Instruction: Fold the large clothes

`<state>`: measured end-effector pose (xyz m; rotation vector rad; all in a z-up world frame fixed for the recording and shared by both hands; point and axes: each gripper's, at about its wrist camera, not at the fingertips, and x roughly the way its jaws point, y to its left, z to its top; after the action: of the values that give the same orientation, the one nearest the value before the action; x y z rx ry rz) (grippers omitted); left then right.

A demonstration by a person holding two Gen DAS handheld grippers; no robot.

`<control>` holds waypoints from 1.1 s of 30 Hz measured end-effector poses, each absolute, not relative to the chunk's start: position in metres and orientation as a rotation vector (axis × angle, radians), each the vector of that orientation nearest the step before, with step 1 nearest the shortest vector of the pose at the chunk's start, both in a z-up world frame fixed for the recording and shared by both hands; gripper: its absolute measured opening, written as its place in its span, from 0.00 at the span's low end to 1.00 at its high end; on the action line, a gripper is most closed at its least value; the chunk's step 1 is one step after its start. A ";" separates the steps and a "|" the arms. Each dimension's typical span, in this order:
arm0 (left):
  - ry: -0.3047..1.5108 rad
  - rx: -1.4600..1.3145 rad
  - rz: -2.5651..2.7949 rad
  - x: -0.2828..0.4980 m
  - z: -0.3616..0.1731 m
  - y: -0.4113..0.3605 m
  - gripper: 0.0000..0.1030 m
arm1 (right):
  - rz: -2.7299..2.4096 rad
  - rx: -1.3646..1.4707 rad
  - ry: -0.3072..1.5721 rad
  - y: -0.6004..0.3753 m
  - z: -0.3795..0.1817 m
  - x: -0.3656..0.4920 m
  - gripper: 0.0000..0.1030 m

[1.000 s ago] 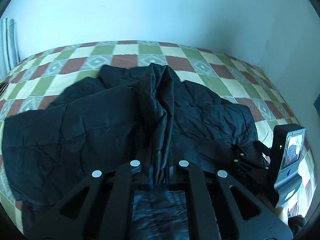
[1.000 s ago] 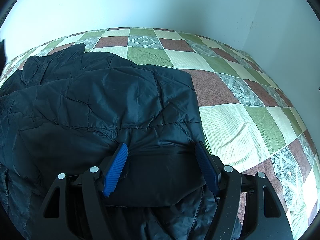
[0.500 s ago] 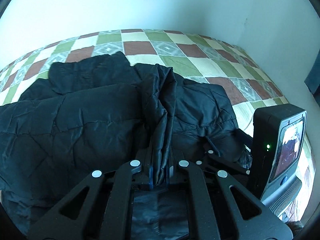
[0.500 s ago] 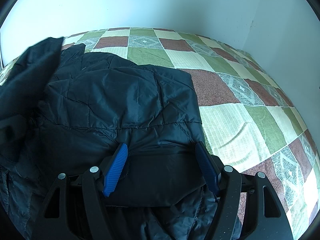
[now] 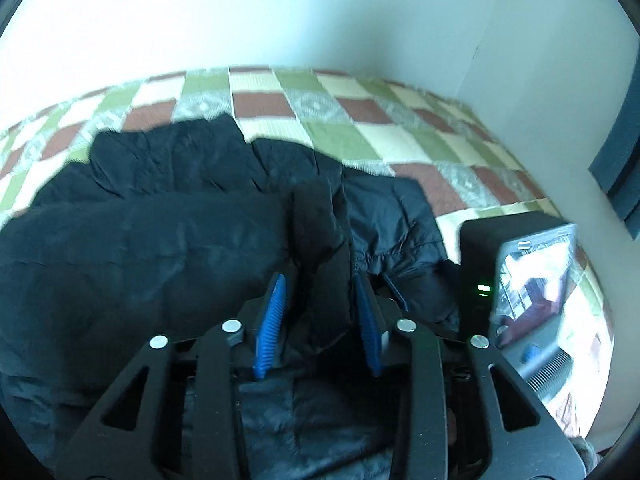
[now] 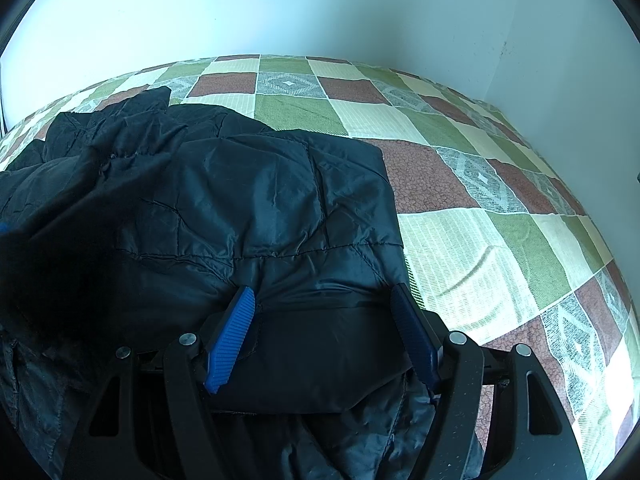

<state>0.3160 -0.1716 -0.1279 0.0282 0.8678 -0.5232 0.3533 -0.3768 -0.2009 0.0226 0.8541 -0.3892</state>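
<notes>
A large black quilted jacket (image 5: 160,232) lies spread on a checked bedspread (image 5: 360,132). My left gripper (image 5: 318,284) is open; a bunched fold of the jacket (image 5: 320,240) lies loose between its blue pads (image 5: 272,312). In the right wrist view the jacket (image 6: 260,200) fills the left and middle. My right gripper (image 6: 324,300) is open wide, its blue pads (image 6: 230,336) resting over the jacket's near edge. The other gripper's body with its small screen (image 5: 524,284) shows at the right of the left wrist view.
The bedspread (image 6: 480,200) reaches white walls (image 6: 320,8) at the back and right, which meet in a corner. A dark panel (image 5: 620,152) hangs on the right wall. Bare bedspread lies right of the jacket.
My left gripper has opened and let go of the jacket fold after carrying it to the right over the jacket. My right gripper has stayed still and open.
</notes>
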 end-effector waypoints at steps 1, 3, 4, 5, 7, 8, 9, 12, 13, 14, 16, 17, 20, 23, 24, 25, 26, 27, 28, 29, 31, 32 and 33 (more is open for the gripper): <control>0.849 0.030 -0.514 0.311 -0.120 -0.163 0.38 | -0.390 0.021 0.854 -0.376 -0.201 0.353 0.68; 0.818 0.037 -0.484 0.306 -0.110 -0.149 0.38 | -0.393 0.019 0.855 -0.375 -0.200 0.354 0.68; 0.805 0.041 -0.462 0.303 -0.106 -0.140 0.38 | -0.394 0.018 0.856 -0.374 -0.199 0.354 0.68; 0.792 0.045 -0.429 0.300 -0.103 -0.124 0.38 | -0.395 0.015 0.858 -0.374 -0.199 0.354 0.68; 0.780 0.051 -0.381 0.298 -0.101 -0.102 0.38 | -0.398 0.010 0.859 -0.372 -0.197 0.355 0.68; 0.770 0.066 -0.326 0.298 -0.102 -0.083 0.38 | -0.399 0.008 0.859 -0.372 -0.196 0.355 0.68; 0.766 0.075 -0.293 0.298 -0.103 -0.072 0.38 | -0.400 0.003 0.857 -0.371 -0.193 0.354 0.68; 0.772 0.074 -0.173 0.302 -0.109 -0.026 0.38 | -0.402 -0.033 0.855 -0.366 -0.182 0.347 0.68; 0.774 0.067 -0.142 0.304 -0.111 -0.011 0.38 | -0.403 -0.043 0.853 -0.365 -0.179 0.343 0.68; 0.776 0.058 -0.107 0.307 -0.112 0.004 0.38 | -0.402 -0.049 0.848 -0.363 -0.174 0.338 0.68; 0.782 0.042 -0.059 0.311 -0.116 0.026 0.38 | -0.401 -0.046 0.832 -0.361 -0.163 0.328 0.68; 0.789 0.031 -0.038 0.314 -0.119 0.038 0.38 | -0.402 -0.037 0.820 -0.360 -0.157 0.323 0.68; 0.800 0.009 -0.002 0.322 -0.123 0.057 0.38 | -0.357 0.021 0.786 -0.354 -0.140 0.317 0.68; 0.799 0.011 0.012 0.328 -0.127 0.064 0.38 | -0.282 0.058 0.782 -0.339 -0.135 0.328 0.68; 0.800 0.014 0.013 0.331 -0.128 0.063 0.38 | -0.252 0.061 0.785 -0.332 -0.135 0.334 0.68; 0.802 0.015 0.012 0.332 -0.130 0.063 0.38 | -0.227 0.067 0.791 -0.325 -0.135 0.340 0.68; 0.804 0.016 0.011 0.334 -0.132 0.063 0.38 | -0.192 0.078 0.797 -0.318 -0.137 0.347 0.68; 0.805 0.017 0.011 0.335 -0.134 0.063 0.38 | -0.170 0.085 0.803 -0.313 -0.139 0.354 0.68; 0.807 0.018 0.012 0.336 -0.136 0.062 0.39 | -0.166 0.081 0.813 -0.309 -0.142 0.360 0.68; 0.812 0.020 0.011 0.338 -0.138 0.062 0.39 | -0.165 0.077 0.823 -0.306 -0.145 0.364 0.68; 0.817 0.024 0.007 0.339 -0.142 0.061 0.39 | -0.151 0.095 0.851 -0.304 -0.153 0.372 0.64; 0.818 0.030 0.007 0.341 -0.144 0.060 0.39 | -0.142 0.110 0.873 -0.304 -0.158 0.375 0.51; 0.820 0.038 0.008 0.342 -0.146 0.059 0.39 | -0.154 0.109 0.888 -0.303 -0.161 0.377 0.40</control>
<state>0.3425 0.0586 -0.1464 0.0377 0.8199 0.0082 0.3766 -0.3030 -0.1607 0.1086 0.8883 -0.1541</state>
